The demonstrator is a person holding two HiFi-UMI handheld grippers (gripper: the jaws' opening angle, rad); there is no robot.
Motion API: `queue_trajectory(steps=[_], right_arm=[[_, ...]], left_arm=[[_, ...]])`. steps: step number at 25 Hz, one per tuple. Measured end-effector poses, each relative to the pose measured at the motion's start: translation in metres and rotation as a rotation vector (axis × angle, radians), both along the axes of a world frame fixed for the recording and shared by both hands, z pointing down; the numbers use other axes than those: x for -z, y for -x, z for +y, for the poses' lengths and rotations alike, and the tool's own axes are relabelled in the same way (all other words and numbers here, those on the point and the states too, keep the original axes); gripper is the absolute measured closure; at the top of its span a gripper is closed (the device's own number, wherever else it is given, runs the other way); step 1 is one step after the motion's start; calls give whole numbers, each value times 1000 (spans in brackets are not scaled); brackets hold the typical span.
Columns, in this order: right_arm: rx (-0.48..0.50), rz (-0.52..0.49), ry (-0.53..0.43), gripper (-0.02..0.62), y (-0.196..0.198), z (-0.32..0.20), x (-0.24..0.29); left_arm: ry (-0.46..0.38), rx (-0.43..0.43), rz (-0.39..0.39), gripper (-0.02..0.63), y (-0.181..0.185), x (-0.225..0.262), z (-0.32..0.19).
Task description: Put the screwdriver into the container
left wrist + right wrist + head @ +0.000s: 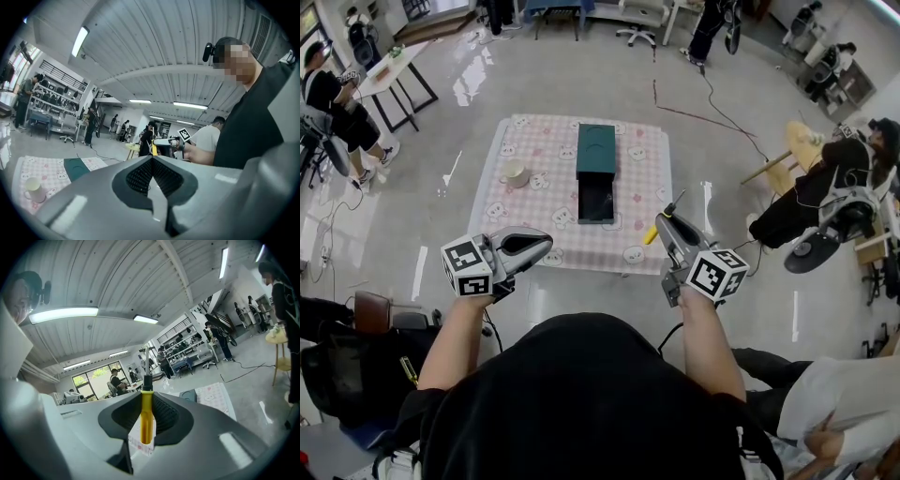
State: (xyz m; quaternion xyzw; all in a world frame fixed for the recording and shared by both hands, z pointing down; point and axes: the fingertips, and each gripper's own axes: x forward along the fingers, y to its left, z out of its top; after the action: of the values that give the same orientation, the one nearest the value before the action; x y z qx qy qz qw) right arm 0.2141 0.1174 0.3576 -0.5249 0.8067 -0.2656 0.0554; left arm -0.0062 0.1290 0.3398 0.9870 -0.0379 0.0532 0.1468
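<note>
My right gripper (pixel 664 222) is shut on a yellow-handled screwdriver (pixel 146 414), whose black collar and thin shaft point up past the jaws. In the head view the screwdriver (pixel 652 232) hangs over the table's near right edge. The dark green container (pixel 596 173) lies in the middle of the table, its drawer pulled out toward me. My left gripper (pixel 542 243) is held near the table's front left edge, jaws closed with nothing between them; the left gripper view shows its pads (pixel 140 176) meeting.
A low table (pixel 525 211) with a pink patterned cloth holds a cream cup (pixel 515 175) at its left. People sit and stand around the room, one on a stool at the right (pixel 825 192). Cables cross the floor behind the table.
</note>
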Motion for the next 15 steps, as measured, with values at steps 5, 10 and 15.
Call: queue_trajectory(steps=[5, 10, 15], right_arm=[[14, -5, -1, 492, -6, -6, -1], [29, -6, 6, 492, -7, -9, 0], [40, 4, 6, 492, -3, -10, 3]], left_arm=[[-5, -4, -6, 606, -9, -5, -1], [7, 11, -27, 606, -10, -7, -5], [-2, 20, -22, 606, -6, -3, -6]])
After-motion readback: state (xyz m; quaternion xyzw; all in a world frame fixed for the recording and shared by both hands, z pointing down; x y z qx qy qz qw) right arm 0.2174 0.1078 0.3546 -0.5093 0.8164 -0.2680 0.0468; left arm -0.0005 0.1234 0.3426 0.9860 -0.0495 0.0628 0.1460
